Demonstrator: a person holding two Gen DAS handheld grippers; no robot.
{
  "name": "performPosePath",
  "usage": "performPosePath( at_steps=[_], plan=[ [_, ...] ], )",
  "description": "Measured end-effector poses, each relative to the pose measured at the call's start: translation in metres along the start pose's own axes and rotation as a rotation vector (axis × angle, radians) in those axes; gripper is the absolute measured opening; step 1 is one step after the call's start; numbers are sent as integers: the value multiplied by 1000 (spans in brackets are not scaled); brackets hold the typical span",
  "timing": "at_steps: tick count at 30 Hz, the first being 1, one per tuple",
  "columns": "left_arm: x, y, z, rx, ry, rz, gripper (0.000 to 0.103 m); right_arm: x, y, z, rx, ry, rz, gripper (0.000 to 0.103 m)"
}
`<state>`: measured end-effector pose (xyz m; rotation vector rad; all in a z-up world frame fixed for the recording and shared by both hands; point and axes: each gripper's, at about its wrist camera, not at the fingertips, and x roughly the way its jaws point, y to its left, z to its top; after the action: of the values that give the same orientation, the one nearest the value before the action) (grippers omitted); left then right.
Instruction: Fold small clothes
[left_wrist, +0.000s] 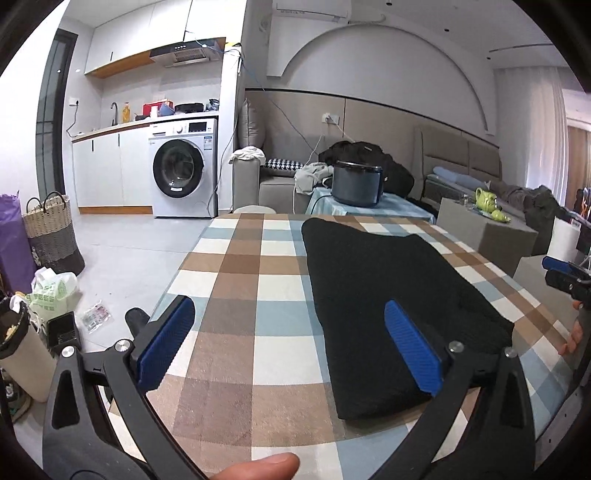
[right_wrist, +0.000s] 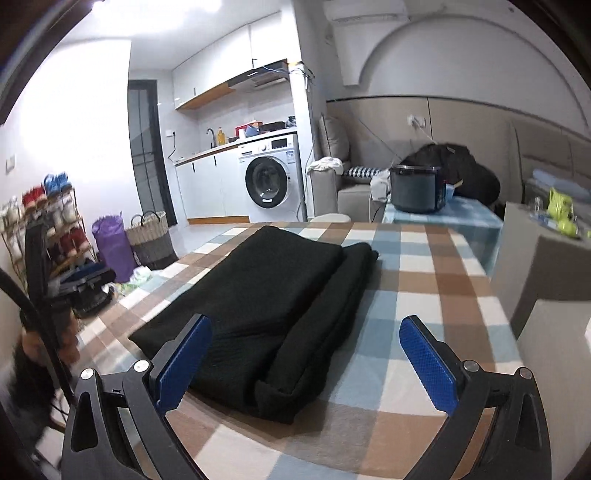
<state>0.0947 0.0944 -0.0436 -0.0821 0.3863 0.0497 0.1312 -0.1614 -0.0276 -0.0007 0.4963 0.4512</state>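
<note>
We held both tongs, left and right, spread apart and empty above the folded black garment, which lay flat on the checked worktop, probably to judge the fold.

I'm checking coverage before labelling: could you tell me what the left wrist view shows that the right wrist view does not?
Only the left wrist view shows the right gripper from outside and a thumb.

Only the right wrist view shows the shoe rack and the garment's stacked fold edge.

Both show the folded black garment on the checked tablecloth, the washing machine, and open jaws holding nothing.
</note>
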Motion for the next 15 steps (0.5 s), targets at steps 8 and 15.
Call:
performPosePath(
  at_steps=[8,15],
  plan=[
    [12,5,-7,-11,13,-10,102,5,-5,-11,9,-36,26,103],
    [18,6,-12,-16,16,-21,102,6,-2,-17,-8,-57,31,103]
  ],
)
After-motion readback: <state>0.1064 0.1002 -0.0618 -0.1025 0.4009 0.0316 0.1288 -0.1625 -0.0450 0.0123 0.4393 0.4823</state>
